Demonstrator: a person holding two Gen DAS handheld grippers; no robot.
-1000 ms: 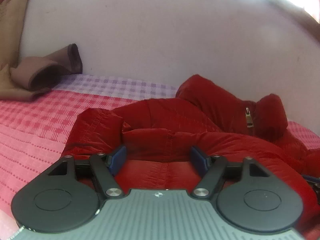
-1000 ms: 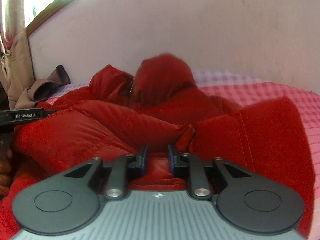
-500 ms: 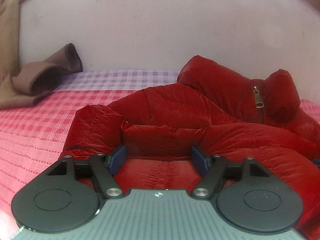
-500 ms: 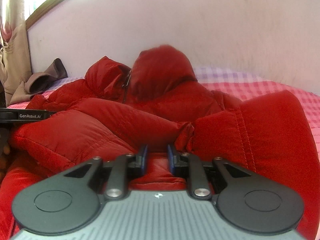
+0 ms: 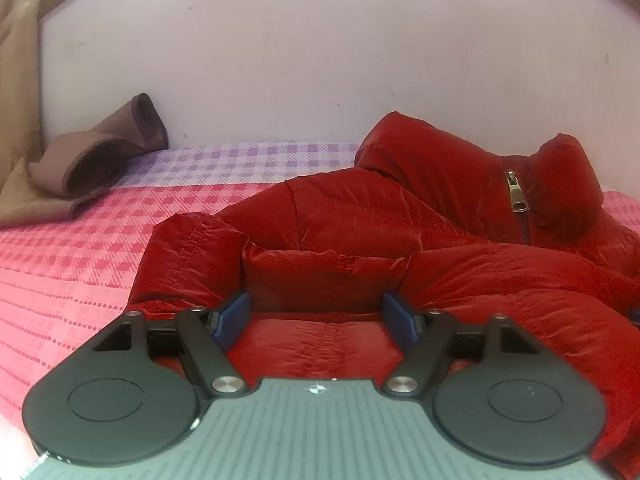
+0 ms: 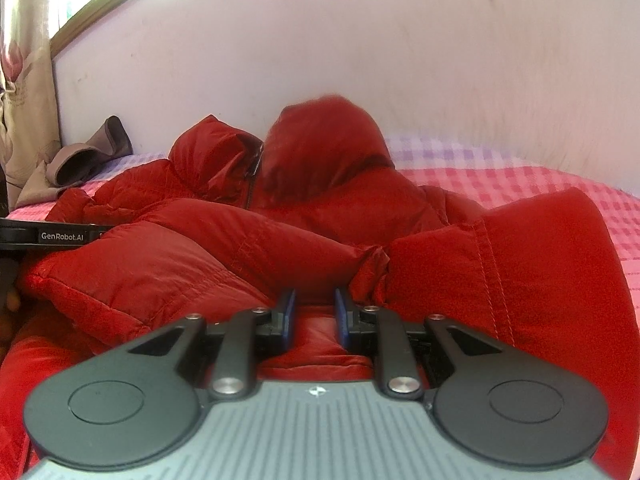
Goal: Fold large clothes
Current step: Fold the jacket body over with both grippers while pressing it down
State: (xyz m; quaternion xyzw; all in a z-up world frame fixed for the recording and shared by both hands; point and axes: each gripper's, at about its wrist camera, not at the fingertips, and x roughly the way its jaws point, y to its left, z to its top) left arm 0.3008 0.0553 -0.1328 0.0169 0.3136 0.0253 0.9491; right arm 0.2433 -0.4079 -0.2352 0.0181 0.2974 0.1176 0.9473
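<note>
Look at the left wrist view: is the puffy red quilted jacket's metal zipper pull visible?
Yes, the metal zipper pull hangs near the collar of the puffy red quilted jacket.

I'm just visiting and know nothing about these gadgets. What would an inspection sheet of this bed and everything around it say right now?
Surface: bed sheet, pink check, lilac check near the wall.
Job's things: red puffer jacket, zipped, its zipper pull near the hood; both sleeves lie across the body.
Clutter: brown cloth bunched in the far corner.
Grippers: left gripper pads set wide around a thick fold of jacket, grip unclear; right gripper jaws narrow, pinching a bunch of jacket fabric.
Cables: nothing seen.
Surroundings: plain pale wall; beige curtain and wooden window frame at the left.
</note>
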